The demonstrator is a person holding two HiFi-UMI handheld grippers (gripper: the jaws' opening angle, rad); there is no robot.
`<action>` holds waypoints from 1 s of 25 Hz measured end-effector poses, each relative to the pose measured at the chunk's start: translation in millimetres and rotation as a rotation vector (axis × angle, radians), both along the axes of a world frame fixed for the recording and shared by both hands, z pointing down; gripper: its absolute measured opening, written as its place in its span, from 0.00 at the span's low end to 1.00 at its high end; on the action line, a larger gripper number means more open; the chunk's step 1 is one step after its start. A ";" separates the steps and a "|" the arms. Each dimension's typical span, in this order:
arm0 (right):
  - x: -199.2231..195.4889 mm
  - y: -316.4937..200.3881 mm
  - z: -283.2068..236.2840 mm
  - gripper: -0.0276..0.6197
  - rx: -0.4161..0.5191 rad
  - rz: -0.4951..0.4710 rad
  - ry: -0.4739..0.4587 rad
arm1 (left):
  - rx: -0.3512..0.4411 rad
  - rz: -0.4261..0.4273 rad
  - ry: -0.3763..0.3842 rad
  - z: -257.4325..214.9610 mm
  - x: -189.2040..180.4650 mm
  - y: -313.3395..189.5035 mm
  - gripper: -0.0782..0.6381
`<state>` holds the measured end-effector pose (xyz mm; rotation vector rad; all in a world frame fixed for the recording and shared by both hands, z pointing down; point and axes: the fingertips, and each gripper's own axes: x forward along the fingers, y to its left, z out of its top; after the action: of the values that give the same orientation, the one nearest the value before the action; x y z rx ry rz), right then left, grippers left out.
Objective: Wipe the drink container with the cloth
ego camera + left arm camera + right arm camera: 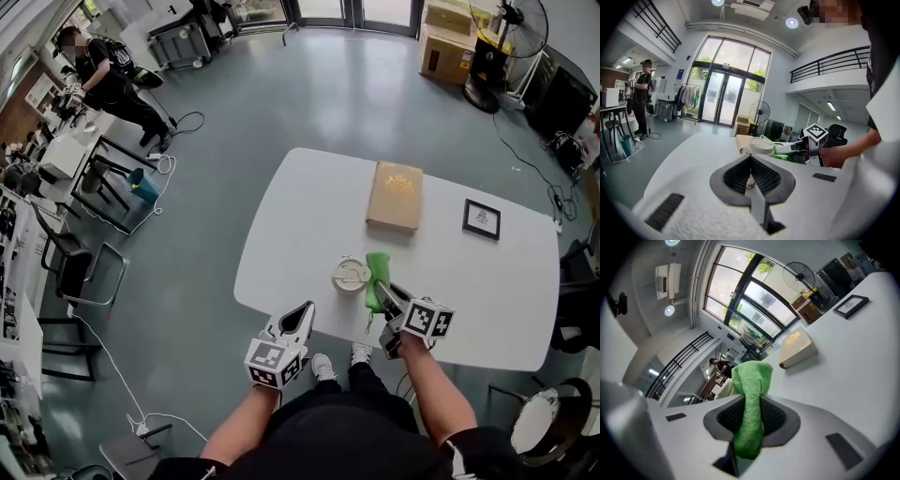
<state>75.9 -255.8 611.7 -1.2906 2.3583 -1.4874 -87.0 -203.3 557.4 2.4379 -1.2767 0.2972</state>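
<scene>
The right hand-held gripper (386, 295) is clamped on the green cloth (751, 380), which bunches beyond its jaws just to the right of the drink container (352, 276). The white-lidded container stands close to the near edge of the white worktop (300, 216). The left hand-held gripper (751, 158), jaws pressed together with nothing between them, is near-left of the container. A tan book (395, 195) and a framed picture (481, 218) lie farther away.

White left hand-held gripper (305, 310), white right hand-held gripper (381, 287), black-and-white marker cubes (273, 363), black clothing (337, 433)
</scene>
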 end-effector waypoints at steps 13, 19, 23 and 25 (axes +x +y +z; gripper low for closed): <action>-17.5 -9.7 42.2 0.19 -0.060 -0.110 0.157 | -0.060 -0.050 -0.008 27.2 -5.6 4.9 0.12; -19.7 -7.9 69.5 0.19 -0.089 -0.125 0.250 | -0.085 -0.055 -0.009 38.2 -8.7 12.8 0.12; -22.8 -9.0 88.0 0.19 -0.114 -0.133 0.309 | -0.095 -0.052 -0.015 44.7 -13.3 17.2 0.12; -23.5 -9.0 98.0 0.19 -0.128 -0.140 0.341 | -0.099 -0.051 -0.015 47.5 -14.7 20.4 0.12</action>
<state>52.4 -264.7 709.7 -1.5493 2.6483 -1.5905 -101.7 -182.9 604.9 2.3211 -1.2962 0.3568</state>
